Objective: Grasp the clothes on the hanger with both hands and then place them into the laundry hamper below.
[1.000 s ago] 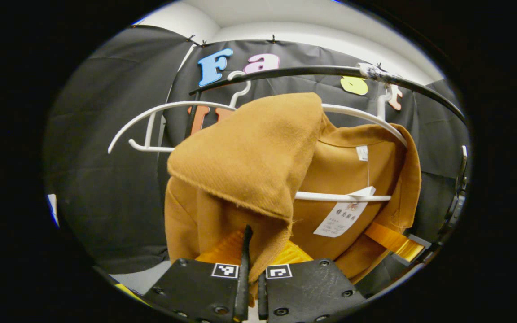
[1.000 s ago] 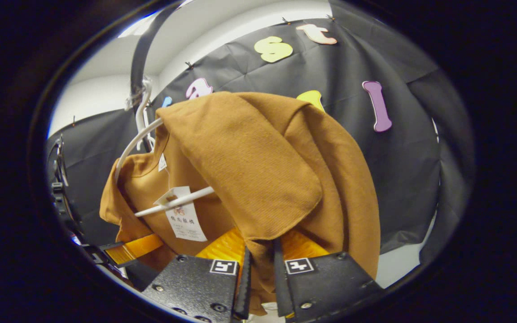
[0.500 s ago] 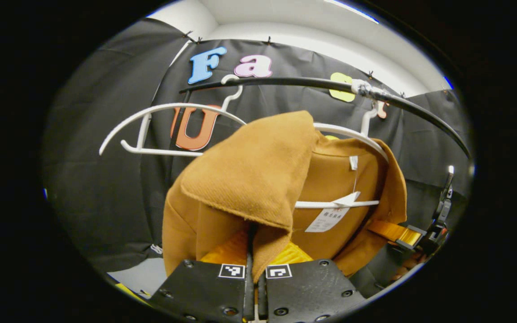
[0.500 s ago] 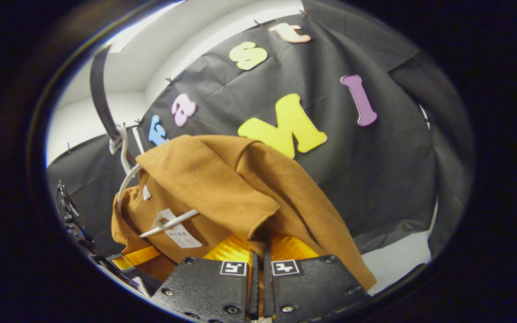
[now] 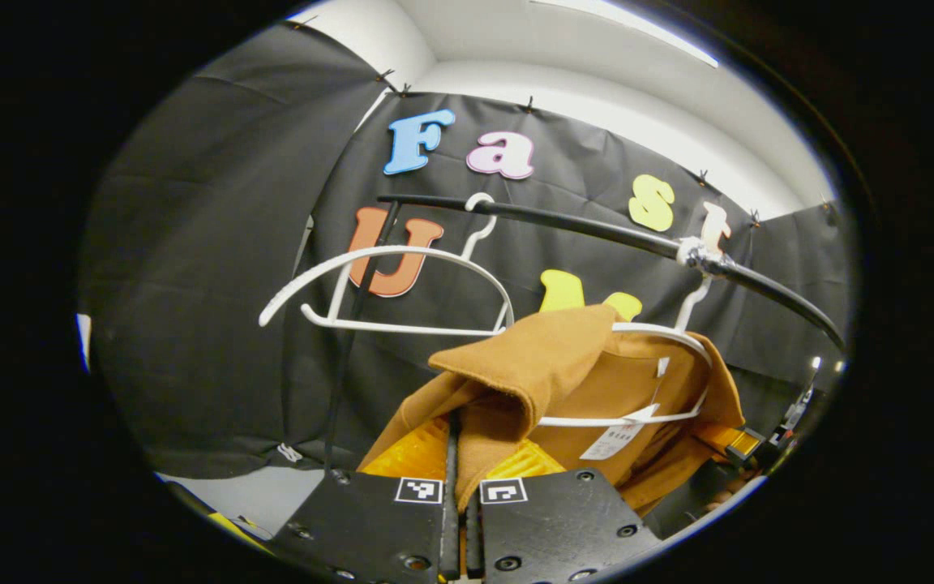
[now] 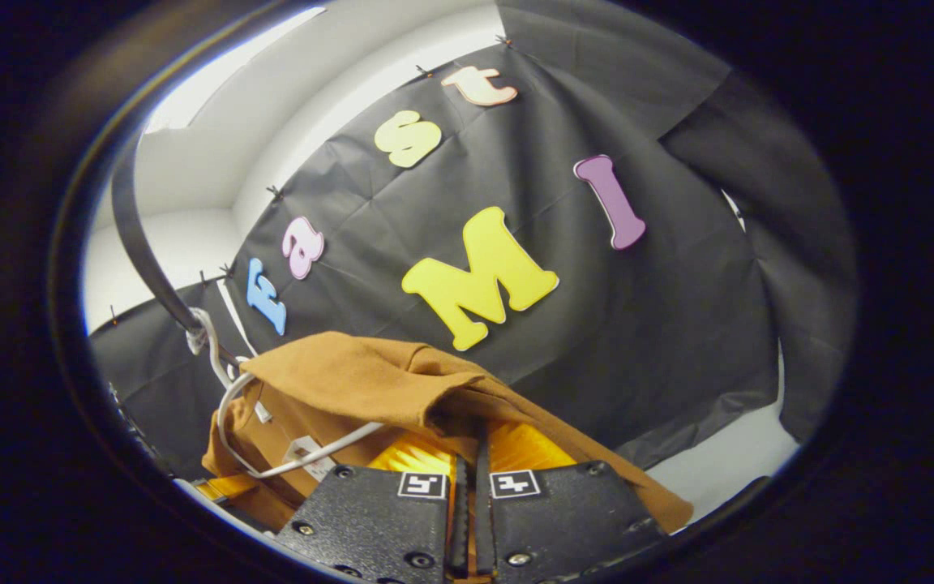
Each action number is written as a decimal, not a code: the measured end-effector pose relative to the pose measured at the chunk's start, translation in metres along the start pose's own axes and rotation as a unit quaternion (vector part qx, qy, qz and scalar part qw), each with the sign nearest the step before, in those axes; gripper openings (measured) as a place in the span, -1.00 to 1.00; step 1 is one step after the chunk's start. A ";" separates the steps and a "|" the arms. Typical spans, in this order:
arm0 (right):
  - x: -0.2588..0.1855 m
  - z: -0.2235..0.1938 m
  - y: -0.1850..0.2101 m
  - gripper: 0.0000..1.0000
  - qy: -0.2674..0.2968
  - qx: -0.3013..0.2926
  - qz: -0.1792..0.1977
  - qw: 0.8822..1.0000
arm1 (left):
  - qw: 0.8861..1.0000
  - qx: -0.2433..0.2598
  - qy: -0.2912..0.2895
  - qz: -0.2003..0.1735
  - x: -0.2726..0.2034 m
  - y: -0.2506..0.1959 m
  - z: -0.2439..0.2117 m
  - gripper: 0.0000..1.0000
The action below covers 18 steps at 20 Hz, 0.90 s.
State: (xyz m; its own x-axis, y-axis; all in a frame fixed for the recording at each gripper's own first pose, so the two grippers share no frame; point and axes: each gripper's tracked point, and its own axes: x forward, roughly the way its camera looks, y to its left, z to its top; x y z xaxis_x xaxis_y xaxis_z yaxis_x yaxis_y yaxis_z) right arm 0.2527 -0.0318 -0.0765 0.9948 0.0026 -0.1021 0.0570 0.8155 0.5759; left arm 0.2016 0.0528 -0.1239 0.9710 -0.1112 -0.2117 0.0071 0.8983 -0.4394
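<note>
A brown garment (image 5: 572,369) hangs on a white hanger (image 5: 666,330) under the black rail (image 5: 597,231). Its near shoulder is folded over and drawn toward my left gripper (image 5: 457,442), which is shut on that fold. In the right gripper view the same garment (image 6: 353,377) drapes off the hanger (image 6: 228,401), and my right gripper (image 6: 471,454) is shut on its other shoulder. The hanger's bar and a paper tag (image 5: 609,442) still lie inside the collar. The right gripper (image 5: 747,442) shows far off at the left gripper view's right edge.
An empty white hanger (image 5: 386,284) hangs on the rail to the left of the garment. A black upright pole (image 5: 349,349) stands behind it. The rail (image 6: 139,239) curves up the left side of the right gripper view. Pale floor (image 6: 718,474) lies below the cloth wall.
Both grippers closed tighter on the cloth, then drew back and down. The garment's shoulders slid off the hanger and now sit lower and smaller in both views.
</note>
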 end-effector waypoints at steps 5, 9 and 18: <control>0.002 0.024 0.001 -0.87 -0.013 0.040 0.021 0.999 | 1.000 -0.009 -0.009 -0.004 -0.004 0.005 0.014 -0.94; 0.016 0.037 0.002 -0.87 -0.012 0.072 0.037 0.997 | 1.000 -0.016 -0.025 0.001 -0.005 0.016 0.036 -0.94; 0.032 0.061 0.010 -0.87 -0.001 0.122 0.084 0.989 | 0.999 -0.036 -0.018 -0.022 0.008 0.020 0.049 -0.94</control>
State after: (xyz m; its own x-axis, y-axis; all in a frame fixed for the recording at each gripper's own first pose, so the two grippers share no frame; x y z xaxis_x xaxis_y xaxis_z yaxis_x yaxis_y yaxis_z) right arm 0.2906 -0.0590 -0.0244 0.9920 0.1254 0.0123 -0.0904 0.6401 0.7630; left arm 0.2212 0.0907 -0.0920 0.9779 -0.1331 -0.1610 0.0331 0.8597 -0.5098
